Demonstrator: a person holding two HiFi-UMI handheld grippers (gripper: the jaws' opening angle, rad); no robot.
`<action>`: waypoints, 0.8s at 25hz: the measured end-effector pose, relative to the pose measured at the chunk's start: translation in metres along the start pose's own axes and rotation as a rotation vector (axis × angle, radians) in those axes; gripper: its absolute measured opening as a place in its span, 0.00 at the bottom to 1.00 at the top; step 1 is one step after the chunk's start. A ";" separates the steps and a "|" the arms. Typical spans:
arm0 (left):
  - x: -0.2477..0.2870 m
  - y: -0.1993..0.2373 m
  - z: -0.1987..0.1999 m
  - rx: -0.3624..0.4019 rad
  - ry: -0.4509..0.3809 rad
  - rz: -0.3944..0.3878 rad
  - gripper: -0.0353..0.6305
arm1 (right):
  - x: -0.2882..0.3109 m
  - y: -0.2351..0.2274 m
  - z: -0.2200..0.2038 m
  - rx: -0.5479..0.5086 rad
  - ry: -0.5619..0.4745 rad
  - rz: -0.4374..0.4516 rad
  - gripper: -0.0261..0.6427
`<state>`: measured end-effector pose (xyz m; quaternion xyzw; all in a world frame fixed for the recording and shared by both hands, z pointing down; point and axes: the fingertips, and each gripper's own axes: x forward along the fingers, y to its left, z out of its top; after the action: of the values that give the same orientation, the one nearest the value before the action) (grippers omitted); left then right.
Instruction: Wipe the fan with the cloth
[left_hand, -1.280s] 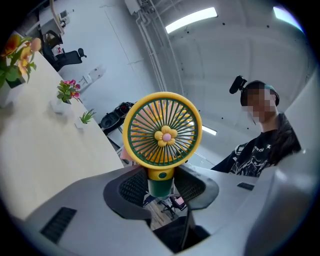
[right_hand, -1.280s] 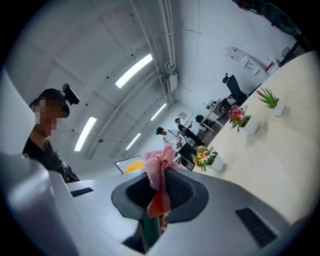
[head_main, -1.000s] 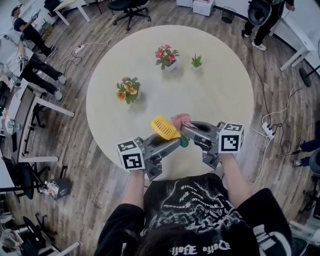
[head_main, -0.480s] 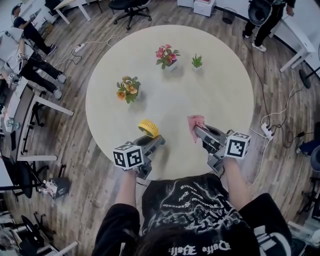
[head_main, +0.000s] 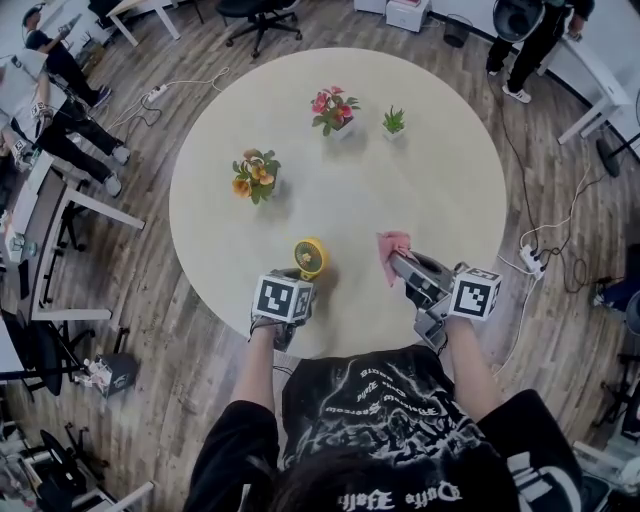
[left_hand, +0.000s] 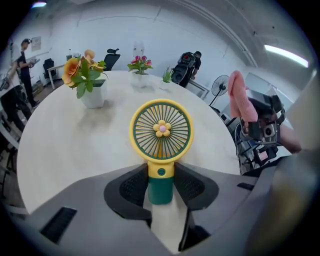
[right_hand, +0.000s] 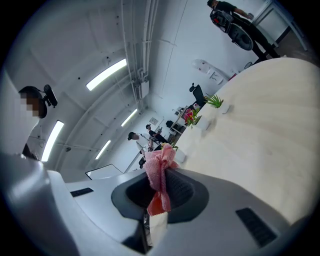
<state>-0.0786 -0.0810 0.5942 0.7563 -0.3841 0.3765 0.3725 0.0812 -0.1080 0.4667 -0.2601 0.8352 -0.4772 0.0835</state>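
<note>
A small yellow fan (head_main: 310, 257) with a green handle stands upright near the round table's front edge. In the left gripper view the fan (left_hand: 161, 135) has a flower at its centre, and my left gripper (left_hand: 161, 186) is shut on its green handle. In the head view the left gripper (head_main: 297, 285) points steeply down behind the fan. To the right, my right gripper (head_main: 395, 262) is shut on a pink cloth (head_main: 391, 246) held above the table. The cloth (right_hand: 160, 175) bunches up between the right gripper's (right_hand: 159, 192) pads.
The round table (head_main: 440, 180) carries an orange flower pot (head_main: 256, 178), a pink flower pot (head_main: 334, 111) and a small green plant (head_main: 394, 123) farther back. People and desks are at the left, an office chair at the top, cables on the floor.
The left gripper has carried the fan down and to the left, away from the cloth, and turned it upright onto the table. The right gripper has drifted right with the cloth.
</note>
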 end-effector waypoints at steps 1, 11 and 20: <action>0.003 -0.001 0.000 0.022 0.015 0.011 0.32 | -0.001 -0.001 0.000 -0.002 0.000 -0.004 0.11; 0.023 -0.005 -0.001 0.167 0.106 0.067 0.32 | -0.006 -0.013 -0.011 -0.003 0.040 -0.071 0.11; 0.021 -0.009 0.002 0.102 0.000 0.044 0.38 | -0.005 -0.015 -0.015 -0.050 0.034 -0.137 0.11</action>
<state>-0.0613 -0.0849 0.6090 0.7657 -0.3809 0.4035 0.3251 0.0847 -0.1001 0.4872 -0.3108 0.8283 -0.4652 0.0299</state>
